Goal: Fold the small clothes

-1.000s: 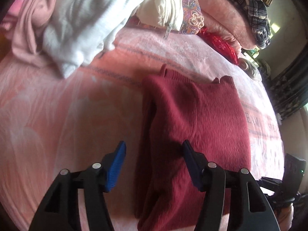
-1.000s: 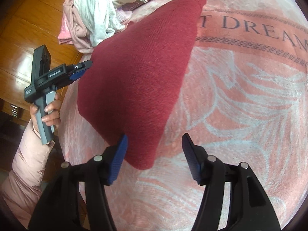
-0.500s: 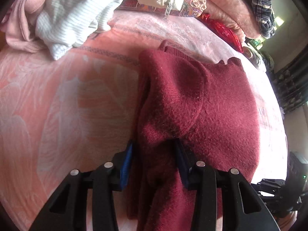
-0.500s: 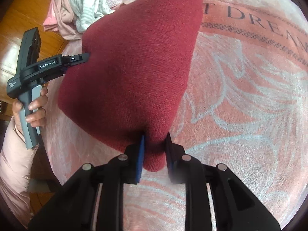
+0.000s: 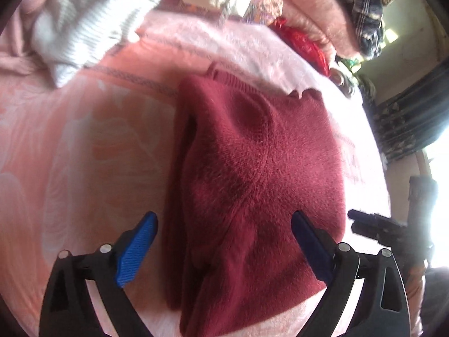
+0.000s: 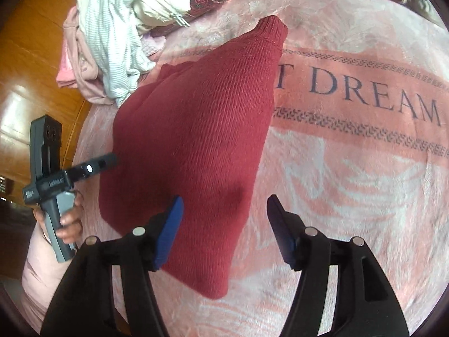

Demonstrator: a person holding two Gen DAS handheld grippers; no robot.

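sweater [image 5: 252,174] folded flat on pink blanket [image 6: 350,182] | left gripper [image 5: 224,241] and right gripper [image 6: 224,224] jaws spread, empty, over near hem | step looks like fold done or re-grip | next: pinch hem corners together

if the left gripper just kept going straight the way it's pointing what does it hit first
Most likely the dark red sweater: it fills the line ahead of the open left gripper, lying folded on the pink blanket. Depth is unclear, so how soon is hard to say.
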